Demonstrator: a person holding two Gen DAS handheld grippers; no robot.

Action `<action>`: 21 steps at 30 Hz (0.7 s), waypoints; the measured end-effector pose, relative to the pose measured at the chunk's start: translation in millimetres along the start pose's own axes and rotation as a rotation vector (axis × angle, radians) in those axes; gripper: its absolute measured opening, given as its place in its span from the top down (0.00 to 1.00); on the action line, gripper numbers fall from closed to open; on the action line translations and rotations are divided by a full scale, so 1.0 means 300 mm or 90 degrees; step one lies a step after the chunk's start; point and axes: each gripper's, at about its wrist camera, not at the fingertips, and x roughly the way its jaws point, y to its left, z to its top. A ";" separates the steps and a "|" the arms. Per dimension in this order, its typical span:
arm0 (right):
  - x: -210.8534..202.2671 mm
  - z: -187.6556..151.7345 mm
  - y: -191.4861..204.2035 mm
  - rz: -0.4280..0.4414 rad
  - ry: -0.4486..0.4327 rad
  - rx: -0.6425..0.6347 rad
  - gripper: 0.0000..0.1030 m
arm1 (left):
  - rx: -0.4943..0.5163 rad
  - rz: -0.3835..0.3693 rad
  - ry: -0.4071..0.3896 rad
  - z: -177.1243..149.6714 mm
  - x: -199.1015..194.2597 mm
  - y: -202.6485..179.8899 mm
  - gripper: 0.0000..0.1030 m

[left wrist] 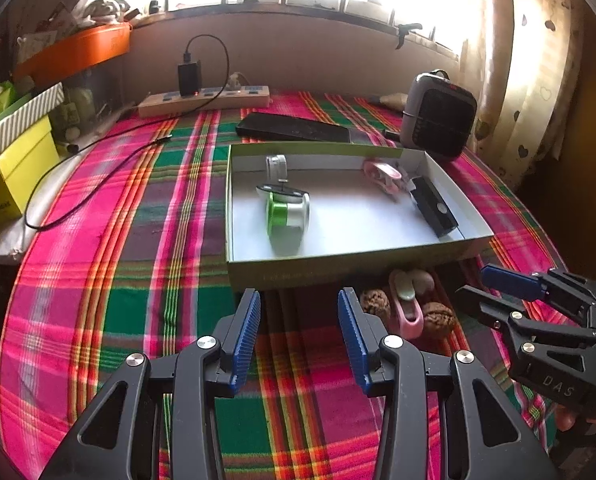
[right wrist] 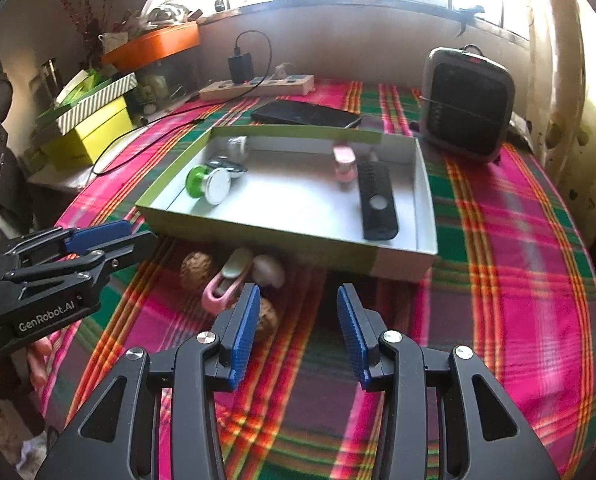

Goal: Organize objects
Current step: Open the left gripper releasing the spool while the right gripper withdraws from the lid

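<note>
Your left gripper [left wrist: 299,334] and right gripper [right wrist: 298,330] both hover with jaws spread, pinching nothing; two walnuts [right wrist: 196,270] and a pink clip [right wrist: 220,294] lie at twelve o'clock, just before the tray [right wrist: 282,236].

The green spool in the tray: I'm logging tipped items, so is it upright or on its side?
On its side: the green spool lies in the tray, its flat end facing sideways.

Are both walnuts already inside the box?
No: both walnuts lie on the plaid cloth in front of the box, beside a pink clip.
</note>
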 end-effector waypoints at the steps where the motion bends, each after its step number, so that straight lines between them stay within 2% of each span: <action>1: 0.000 -0.003 0.005 0.003 0.001 -0.001 0.59 | 0.000 0.000 0.002 -0.006 -0.001 -0.001 0.62; 8: 0.021 -0.026 0.055 0.021 0.015 -0.021 0.59 | -0.009 -0.007 0.009 -0.028 -0.008 0.012 0.62; 21: 0.072 -0.029 0.064 0.026 0.037 -0.023 0.59 | -0.020 -0.025 0.011 -0.035 -0.015 0.026 0.62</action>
